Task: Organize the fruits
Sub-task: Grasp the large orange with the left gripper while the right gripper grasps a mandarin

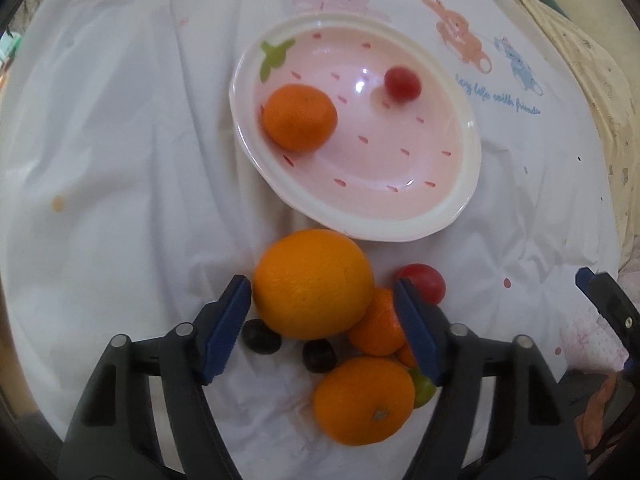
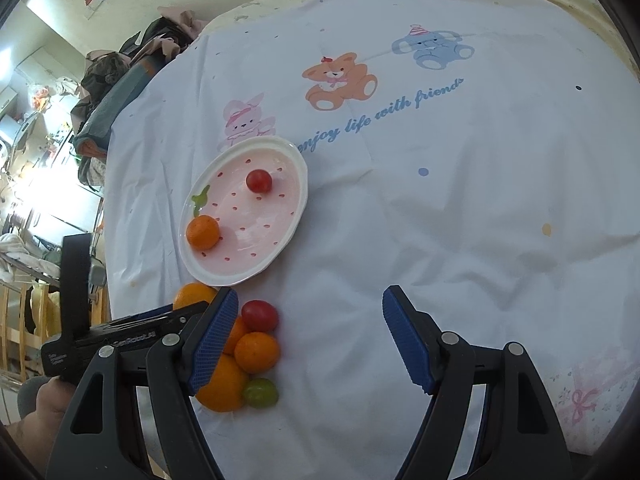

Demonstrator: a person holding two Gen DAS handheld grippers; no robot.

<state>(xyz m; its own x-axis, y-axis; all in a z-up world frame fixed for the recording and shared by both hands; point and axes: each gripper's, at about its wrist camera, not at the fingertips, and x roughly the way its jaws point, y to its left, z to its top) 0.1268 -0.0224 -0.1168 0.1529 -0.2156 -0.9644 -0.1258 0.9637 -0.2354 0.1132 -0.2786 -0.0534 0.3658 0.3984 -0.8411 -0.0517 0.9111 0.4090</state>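
A pink strawberry-pattern plate (image 1: 380,152) (image 2: 260,236) holds a mandarin (image 1: 299,117) (image 2: 203,232) and a cherry tomato (image 1: 402,84) (image 2: 259,181). In front of it lies a fruit pile: a large orange (image 1: 314,284) (image 2: 192,296), a red tomato (image 1: 424,282) (image 2: 260,315), a small mandarin (image 1: 378,322) (image 2: 256,352), another orange (image 1: 364,400) (image 2: 222,388), two dark grapes (image 1: 262,336) and a green grape (image 1: 424,388) (image 2: 260,393). My left gripper (image 1: 320,294) straddles the large orange, with a gap at its right pad. My right gripper (image 2: 310,308) hangs open over bare cloth beside the pile.
A wrinkled white cloth (image 2: 460,208) printed with cartoon animals covers the surface. Its left edge (image 2: 110,216) drops off toward room clutter. A hand (image 2: 44,400) holds the left tool's black body (image 2: 76,340). One finger (image 1: 588,280) of the right gripper shows at the far right.
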